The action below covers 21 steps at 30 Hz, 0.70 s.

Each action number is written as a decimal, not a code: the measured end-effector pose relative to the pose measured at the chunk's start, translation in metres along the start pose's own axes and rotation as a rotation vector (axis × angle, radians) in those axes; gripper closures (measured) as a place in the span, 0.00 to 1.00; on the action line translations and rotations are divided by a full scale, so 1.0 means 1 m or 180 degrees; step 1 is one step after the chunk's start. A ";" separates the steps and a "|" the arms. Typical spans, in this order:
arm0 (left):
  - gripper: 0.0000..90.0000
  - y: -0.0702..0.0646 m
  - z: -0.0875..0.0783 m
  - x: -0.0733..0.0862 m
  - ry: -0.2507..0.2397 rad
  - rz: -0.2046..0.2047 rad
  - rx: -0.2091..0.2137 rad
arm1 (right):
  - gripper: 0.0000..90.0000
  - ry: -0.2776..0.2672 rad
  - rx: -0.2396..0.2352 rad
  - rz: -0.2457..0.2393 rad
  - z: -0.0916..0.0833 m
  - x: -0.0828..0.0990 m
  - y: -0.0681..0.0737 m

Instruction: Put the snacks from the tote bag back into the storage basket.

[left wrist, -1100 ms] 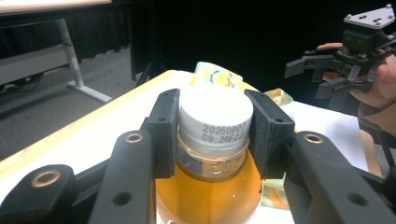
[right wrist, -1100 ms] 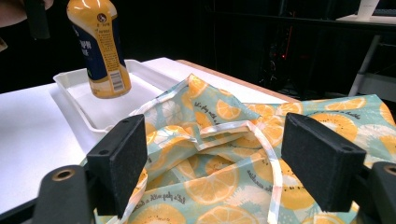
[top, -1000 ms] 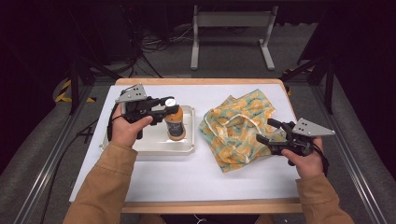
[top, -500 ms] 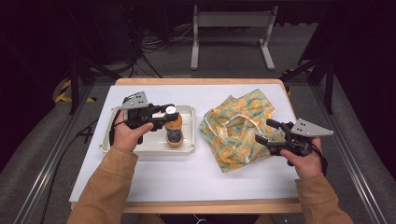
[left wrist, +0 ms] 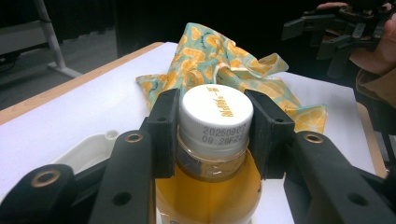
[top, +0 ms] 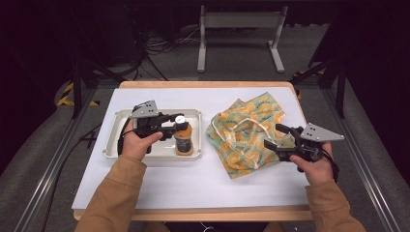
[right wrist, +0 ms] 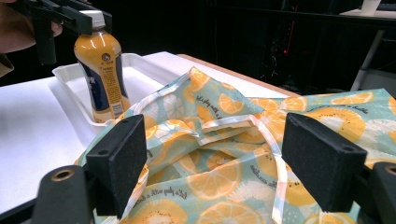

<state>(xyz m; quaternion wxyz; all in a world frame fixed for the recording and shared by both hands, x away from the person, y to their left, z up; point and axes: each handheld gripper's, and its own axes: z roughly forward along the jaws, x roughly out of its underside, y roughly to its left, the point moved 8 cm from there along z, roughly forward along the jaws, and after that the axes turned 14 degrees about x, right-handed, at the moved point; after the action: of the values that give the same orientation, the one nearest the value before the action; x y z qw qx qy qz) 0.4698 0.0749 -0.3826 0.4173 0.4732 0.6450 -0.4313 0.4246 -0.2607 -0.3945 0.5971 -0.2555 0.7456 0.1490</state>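
A bottle of orange drink (top: 183, 141) with a white cap (left wrist: 215, 115) stands upright in the white tray (top: 112, 140), at its right end. My left gripper (top: 178, 124) is shut on the bottle's cap and neck, one pad on each side. In the right gripper view the bottle (right wrist: 102, 70) has its base down at the tray floor. A crumpled cloth bag (top: 246, 130) printed with orange slices lies right of the tray. My right gripper (top: 273, 136) stands open at the bag's right edge, its jaws wide apart over the fabric (right wrist: 224, 116) with nothing gripped.
The white sheet covering the table (top: 193, 183) has free room in front of the tray and bag. A metal stand (top: 239, 38) sits on the floor behind the table. Dark frame rails run along both sides.
My left gripper has come down with the bottle, lowering it into the tray and a little nearer the person. The right gripper and the bag have stayed put.
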 end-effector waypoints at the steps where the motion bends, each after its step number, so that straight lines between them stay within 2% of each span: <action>1: 0.65 0.000 0.001 0.000 0.0029 0.0021 0.0002 | 0.25 0.0003 0.0001 -0.0002 0.000 0.000 0.000; 11: 0.65 -0.003 0.006 0.001 0.0063 0.0016 0.0039 | 0.25 0.0007 -0.0005 -0.0001 0.000 0.000 0.001; 16: 0.65 -0.003 0.007 0.003 0.0045 0.0060 0.0047 | 0.25 0.0015 -0.0012 -0.0005 0.001 0.001 0.001; 21: 0.60 -0.008 0.008 0.002 0.0012 -0.0008 0.0108 | 0.25 0.0015 -0.0020 0.0002 0.001 0.001 0.001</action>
<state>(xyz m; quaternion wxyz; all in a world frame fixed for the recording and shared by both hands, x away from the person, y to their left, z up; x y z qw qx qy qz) 0.4626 0.0658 -0.3854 0.4074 0.4802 0.6389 -0.4417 0.4246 -0.2598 -0.3959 0.5945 -0.2575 0.7467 0.1509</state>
